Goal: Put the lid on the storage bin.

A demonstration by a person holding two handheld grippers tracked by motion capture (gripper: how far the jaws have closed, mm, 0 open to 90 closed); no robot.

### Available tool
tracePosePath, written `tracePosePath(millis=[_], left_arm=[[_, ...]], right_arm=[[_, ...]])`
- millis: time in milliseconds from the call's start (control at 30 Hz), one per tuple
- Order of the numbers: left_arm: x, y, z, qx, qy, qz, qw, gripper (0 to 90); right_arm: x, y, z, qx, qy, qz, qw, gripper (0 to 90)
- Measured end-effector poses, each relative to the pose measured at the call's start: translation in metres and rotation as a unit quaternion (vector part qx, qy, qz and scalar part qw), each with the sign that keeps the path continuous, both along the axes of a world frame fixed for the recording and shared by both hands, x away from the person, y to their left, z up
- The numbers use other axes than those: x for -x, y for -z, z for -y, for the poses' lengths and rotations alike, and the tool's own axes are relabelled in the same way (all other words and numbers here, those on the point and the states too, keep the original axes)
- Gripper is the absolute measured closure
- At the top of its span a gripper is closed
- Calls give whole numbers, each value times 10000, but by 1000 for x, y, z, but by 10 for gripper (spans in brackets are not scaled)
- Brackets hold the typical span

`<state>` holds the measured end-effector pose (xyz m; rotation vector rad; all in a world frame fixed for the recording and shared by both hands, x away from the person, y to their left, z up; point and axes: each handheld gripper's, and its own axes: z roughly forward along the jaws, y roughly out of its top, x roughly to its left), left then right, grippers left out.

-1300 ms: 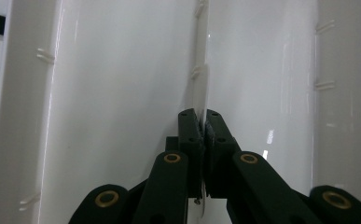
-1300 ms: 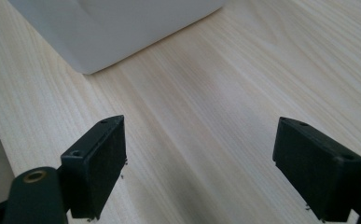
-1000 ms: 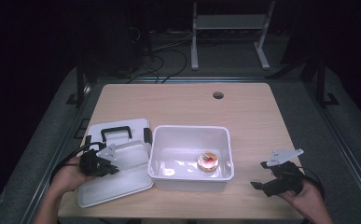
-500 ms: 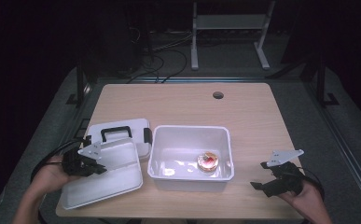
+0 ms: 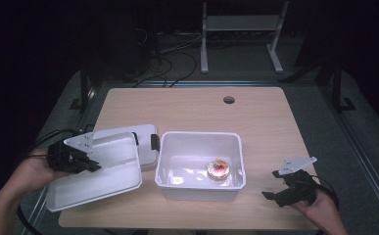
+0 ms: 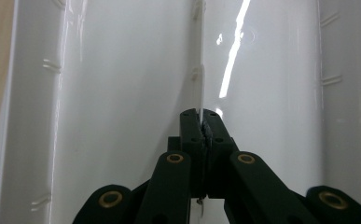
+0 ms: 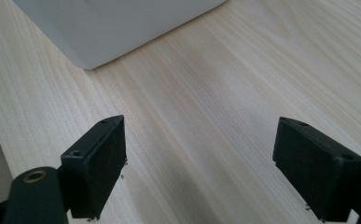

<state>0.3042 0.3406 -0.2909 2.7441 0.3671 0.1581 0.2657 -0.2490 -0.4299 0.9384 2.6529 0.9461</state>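
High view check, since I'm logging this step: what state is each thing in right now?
White tray: gripped at a thin rib, overhanging the table's left edge.
Lid with black handle: flat on the table, off the bin, partly under the tray.
White bin: open, upright, with a small red-topped item inside.
Left gripper: jaws shut on the tray.
Right gripper: jaws open, empty, over bare table.

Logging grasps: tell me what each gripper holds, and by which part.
The left gripper has its fingers shut on a thin raised rib of the white tray. The right gripper is open over the table, holding nothing.
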Motion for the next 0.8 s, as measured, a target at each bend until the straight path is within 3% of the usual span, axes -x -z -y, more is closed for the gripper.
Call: tracePosePath(millis=[300,367,567,800], left_arm=[[-7,-27,34,269,293,78,9992,892],[-11,-28,45,277,341,143,9989,892],[-19,-28,81,246,549,84,9982,892],[-31,-33,122,357,787,-16,9963,893]], right_arm=[[0,0,1,-38,0,34,10000,166],[0,0,1,-52,15,37,10000,165],[1,-1,3,-80,25,61,9999,165],[1,-2,5,-135,66,55,9999,162]])
